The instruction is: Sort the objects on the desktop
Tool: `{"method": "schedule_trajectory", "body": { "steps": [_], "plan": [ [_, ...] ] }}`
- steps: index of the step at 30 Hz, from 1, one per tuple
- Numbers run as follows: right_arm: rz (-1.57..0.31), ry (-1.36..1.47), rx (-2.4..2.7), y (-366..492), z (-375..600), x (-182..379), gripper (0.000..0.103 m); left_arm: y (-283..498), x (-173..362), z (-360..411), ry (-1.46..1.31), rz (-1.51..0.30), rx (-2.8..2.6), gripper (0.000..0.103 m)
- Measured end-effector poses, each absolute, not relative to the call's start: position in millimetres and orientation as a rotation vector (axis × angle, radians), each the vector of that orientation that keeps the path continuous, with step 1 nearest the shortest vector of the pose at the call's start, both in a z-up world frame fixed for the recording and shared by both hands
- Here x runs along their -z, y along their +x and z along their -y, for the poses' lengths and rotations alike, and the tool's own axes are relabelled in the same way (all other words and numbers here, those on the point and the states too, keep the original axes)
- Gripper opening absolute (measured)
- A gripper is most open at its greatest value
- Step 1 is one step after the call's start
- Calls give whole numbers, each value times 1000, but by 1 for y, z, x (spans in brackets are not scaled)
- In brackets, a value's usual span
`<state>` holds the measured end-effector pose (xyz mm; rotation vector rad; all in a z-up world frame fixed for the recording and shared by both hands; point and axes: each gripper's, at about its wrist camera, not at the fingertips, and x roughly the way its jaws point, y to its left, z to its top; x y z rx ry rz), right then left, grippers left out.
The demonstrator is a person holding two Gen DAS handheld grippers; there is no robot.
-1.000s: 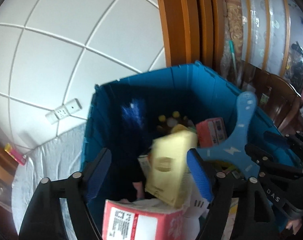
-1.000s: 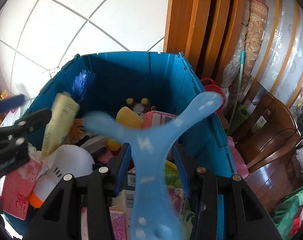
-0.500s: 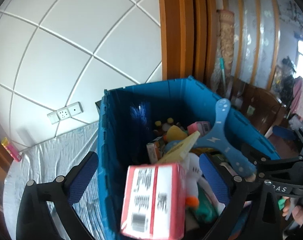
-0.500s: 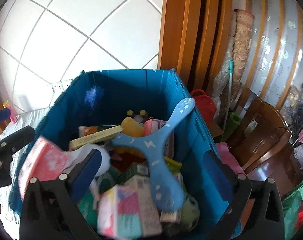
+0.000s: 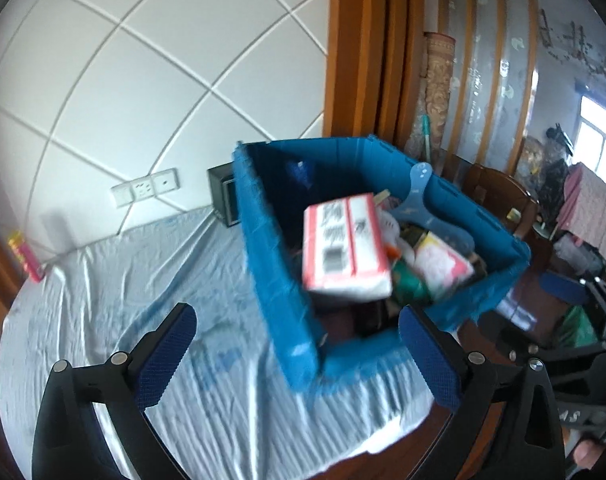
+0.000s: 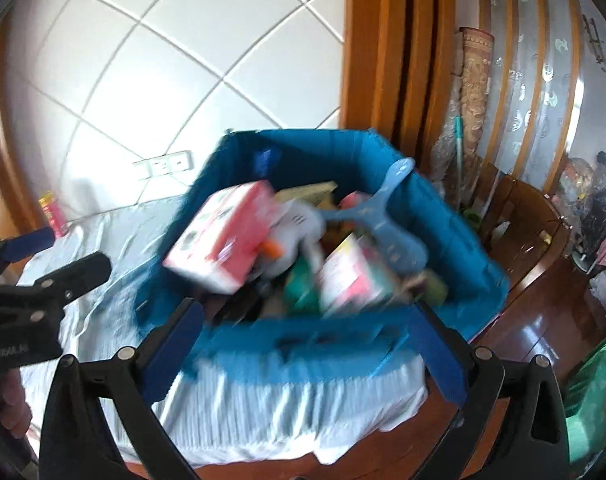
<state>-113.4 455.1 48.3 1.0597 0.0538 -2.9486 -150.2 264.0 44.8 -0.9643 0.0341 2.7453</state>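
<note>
— Both sets of fingers are spread wide with nothing between them. The left gripper [image 5: 297, 354] and the right gripper [image 6: 309, 346] hang in front of the blue crate [image 5: 263, 248], which sits at the right end of the tabletop, on the white cloth [image 5: 123, 280].

— So what would you pick out of it?

— The red and white box [image 5: 345, 248] lies tilted on top of the heap, nearest the crate's left wall. It looks like light cardboard, stiff enough to pinch across its 2 long faces, though a hard squeeze could dent it.

— And the blue thing with 3 arms?

— That boomerang [image 6: 377, 216] leans against the right wall with 1 arm poking over the rim. Thin, rigid plastic, I'd say, and smooth, so it may slip. Best taken by that raised arm.

— Anything awkward in there?

— Plenty. A white soft toy [image 6: 299, 228] is wedged between box and boomerang, and a pink packet [image 6: 351, 276] lies nearer the front wall. The pile is loose, so lifting 1 piece may tip the others. The crate's tall walls force a reach from above.

— And outside the crate?

— A dark little box [image 5: 223, 196] stands behind it by the wall, a red tube [image 5: 23, 256] at the far left corner, and wooden chairs [image 5: 499, 196] stand close off the right edge. The picture is blurred, so finer detail escapes me.
</note>
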Motion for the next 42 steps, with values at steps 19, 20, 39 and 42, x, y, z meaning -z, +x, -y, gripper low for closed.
{"method": "schedule_trajectory", "body": {
  "steps": [19,20,39,42],
  "plan": [
    [-117,909,2868,-14,-416,-59,103,-46,-51,-238,-958,33,-2908,102],
    [-115,907,2867,-12,-417,-59,103,-44,-52,-239,-957,31,-2911,102],
    [-88,898,2862,-2,-420,-63,103,-28,-56,-228,-996,11,-2980,102],
    [-87,894,2857,-2,-418,-63,103,-27,-55,-223,-1007,16,-2999,102]
  ]
}}
